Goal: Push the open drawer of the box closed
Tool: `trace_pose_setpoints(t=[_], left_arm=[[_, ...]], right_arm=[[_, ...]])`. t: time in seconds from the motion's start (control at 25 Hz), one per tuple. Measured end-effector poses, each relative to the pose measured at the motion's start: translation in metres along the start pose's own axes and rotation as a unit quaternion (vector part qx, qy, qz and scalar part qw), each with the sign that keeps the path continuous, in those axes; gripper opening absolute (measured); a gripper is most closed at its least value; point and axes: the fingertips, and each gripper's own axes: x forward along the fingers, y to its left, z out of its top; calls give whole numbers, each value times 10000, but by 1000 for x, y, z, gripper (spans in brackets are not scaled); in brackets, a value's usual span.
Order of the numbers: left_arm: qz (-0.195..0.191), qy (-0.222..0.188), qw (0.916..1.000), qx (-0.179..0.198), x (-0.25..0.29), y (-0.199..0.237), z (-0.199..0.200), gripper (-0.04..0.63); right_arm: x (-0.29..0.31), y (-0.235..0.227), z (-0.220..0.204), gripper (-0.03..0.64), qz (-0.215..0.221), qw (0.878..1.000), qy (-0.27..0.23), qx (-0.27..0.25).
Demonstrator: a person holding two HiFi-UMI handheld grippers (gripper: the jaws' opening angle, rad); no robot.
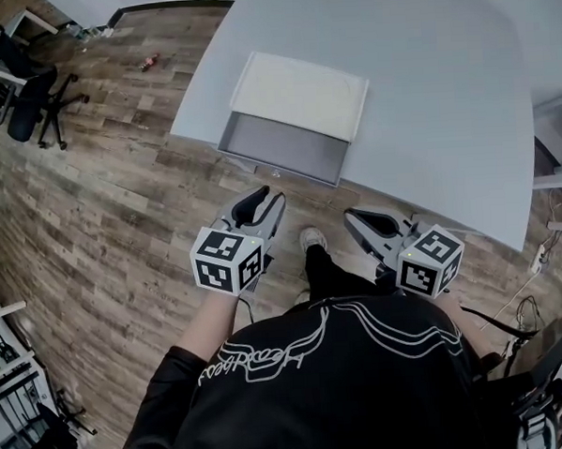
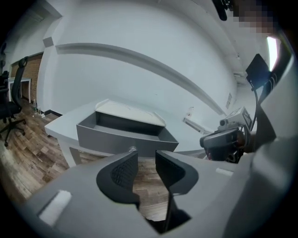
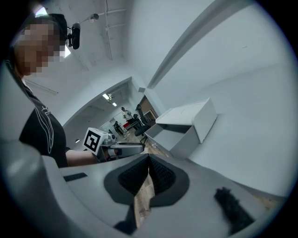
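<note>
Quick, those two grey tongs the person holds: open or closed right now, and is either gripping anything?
Left grey tongs: open, nothing between them.
Right grey tongs: closed, holding nothing.

No legible text or labels.

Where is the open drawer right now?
In the head view, the grey drawer sticks out of the white box at the table's near edge, just ahead of the left gripper.

Brown wood-plank floor [image 1: 102, 209]; pale grey table [image 1: 443, 88] with a curved edge; black office chair [image 1: 30, 91] at the far left; plain white wall [image 2: 139, 28].
</note>
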Motion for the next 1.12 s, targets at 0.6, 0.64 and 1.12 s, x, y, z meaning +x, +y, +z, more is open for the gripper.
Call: trace_pose_setpoints(t=[0.6, 0.64, 1.12], left_arm=[[274, 160, 9994, 128, 41, 27, -3, 99], [279, 160, 9994, 161, 41, 27, -3, 94], [228, 138, 9993, 266, 48, 29, 3, 81]], right_arm=[[18, -32, 4, 9, -11, 9997, 127, 215], [18, -32, 4, 9, -11, 9997, 138, 220], [23, -40, -4, 9, -27, 9993, 180, 330]])
